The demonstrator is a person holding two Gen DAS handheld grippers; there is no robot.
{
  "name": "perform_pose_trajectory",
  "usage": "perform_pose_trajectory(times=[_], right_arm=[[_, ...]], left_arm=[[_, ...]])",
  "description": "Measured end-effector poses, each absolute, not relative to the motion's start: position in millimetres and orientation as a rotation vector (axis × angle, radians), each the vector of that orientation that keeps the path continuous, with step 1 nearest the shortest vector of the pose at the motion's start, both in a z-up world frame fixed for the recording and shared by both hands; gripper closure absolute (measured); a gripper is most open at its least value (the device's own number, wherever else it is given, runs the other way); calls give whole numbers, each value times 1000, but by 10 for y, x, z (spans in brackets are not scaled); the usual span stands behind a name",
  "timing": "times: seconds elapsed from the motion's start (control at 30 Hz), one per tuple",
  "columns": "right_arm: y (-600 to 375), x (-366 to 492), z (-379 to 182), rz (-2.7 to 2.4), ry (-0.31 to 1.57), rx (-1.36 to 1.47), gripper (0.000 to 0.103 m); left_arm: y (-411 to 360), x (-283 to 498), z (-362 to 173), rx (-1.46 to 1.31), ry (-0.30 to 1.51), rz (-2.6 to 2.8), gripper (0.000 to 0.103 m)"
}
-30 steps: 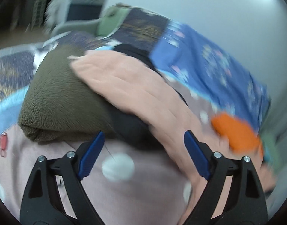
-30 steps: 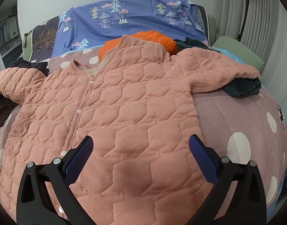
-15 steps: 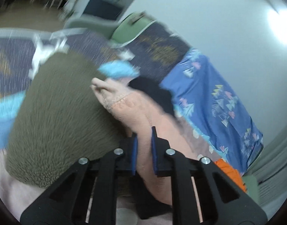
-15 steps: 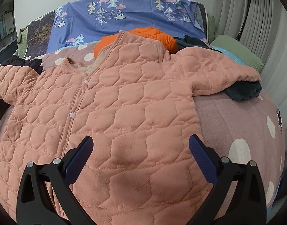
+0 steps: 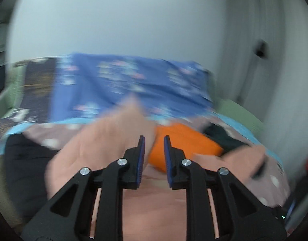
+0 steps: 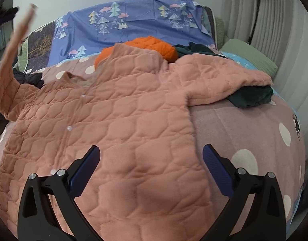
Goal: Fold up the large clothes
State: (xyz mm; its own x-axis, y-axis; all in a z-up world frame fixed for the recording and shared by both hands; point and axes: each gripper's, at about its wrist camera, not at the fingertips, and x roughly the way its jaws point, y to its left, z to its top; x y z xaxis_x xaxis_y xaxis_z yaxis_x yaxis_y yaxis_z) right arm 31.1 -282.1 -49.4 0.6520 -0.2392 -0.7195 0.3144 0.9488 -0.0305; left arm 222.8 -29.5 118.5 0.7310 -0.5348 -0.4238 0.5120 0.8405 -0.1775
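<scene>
Broadly, a pink polka-dot blanket [image 6: 244, 124] covers the bed, and the pink quilted jacket [image 6: 133, 110] lies spread flat on it, front up, snaps closed, collar toward the blue tree-print sheet [image 6: 133, 26] at the head. One sleeve rests out to the right, its cuff lying over a dark green garment [image 6: 252, 98]. The other sleeve [image 6: 17, 40] stands lifted off the bed at the far left of the right wrist view, blurred. Behind the collar sits a bunched orange garment [image 6: 154, 44], touching the jacket's shoulder line. The right gripper [image 6: 152, 160] hovers over the jacket's lower right part with its jaws spread wide and nothing between them. The left gripper [image 5: 154, 156], seen through heavy blur, has its jaws close together and opening; pink fabric shows low in the narrow gap, but whether the pads press on it I cannot tell.
</scene>
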Motion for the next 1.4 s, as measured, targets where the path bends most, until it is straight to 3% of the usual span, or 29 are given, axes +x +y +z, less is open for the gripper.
perform_pose_trajectory(times=[0.13,0.2,0.3,0.4,0.43,0.5,0.53,0.57,0.6,0.9,1.03,1.1,1.13,1.17,1.2,1.33,1.4], right_arm=[[-3090,208,-514,-372,803,144,1],[-3208,163,-507,-383,801,159,1],[-3283,168,-495,-311,809,209,1],[-3323,357,-467,-151,851,306,2],[-3304,464,-443,-91,858,337,8],[-3221,701,-415,3,887,365,30],[-3145,879,-407,58,911,380,48],[-3059,1046,-406,108,929,401,59],[-2965,1236,-423,161,948,428,61],[-1984,2561,-936,366,1152,714,56],[-1812,2903,-1233,314,1159,869,33],[-1785,2994,-1223,280,1123,889,32],[-1768,3012,-1185,260,1103,857,50],[-1748,3020,-1079,235,1077,777,88],[-1740,3018,-953,234,1052,706,94],[-2055,2534,-27,242,762,535,94],[-2381,2190,301,199,657,484,94]], left_arm=[[-1448,2108,690,42,575,-775,81],[-1806,2044,377,117,647,-787,74],[-1794,1961,36,175,692,-782,57],[-1415,1883,-214,210,717,-696,50],[-1164,1891,-286,207,733,-640,49],[-677,1870,-426,184,758,-523,48],[-512,1868,-470,172,771,-480,48],[-314,1878,-539,154,794,-433,48],[-69,1880,-634,123,827,-390,49],[920,2015,-889,-77,925,-266,55],[920,2134,-897,-140,900,-299,55],[864,2208,-918,-143,891,-302,54],[825,2249,-962,-140,894,-291,54],[780,2315,-1022,-140,905,-272,54],[781,2368,-1097,-150,930,-255,54],[771,2286,-1089,-159,932,-276,52],[757,2079,-891,-174,898,-365,40]])
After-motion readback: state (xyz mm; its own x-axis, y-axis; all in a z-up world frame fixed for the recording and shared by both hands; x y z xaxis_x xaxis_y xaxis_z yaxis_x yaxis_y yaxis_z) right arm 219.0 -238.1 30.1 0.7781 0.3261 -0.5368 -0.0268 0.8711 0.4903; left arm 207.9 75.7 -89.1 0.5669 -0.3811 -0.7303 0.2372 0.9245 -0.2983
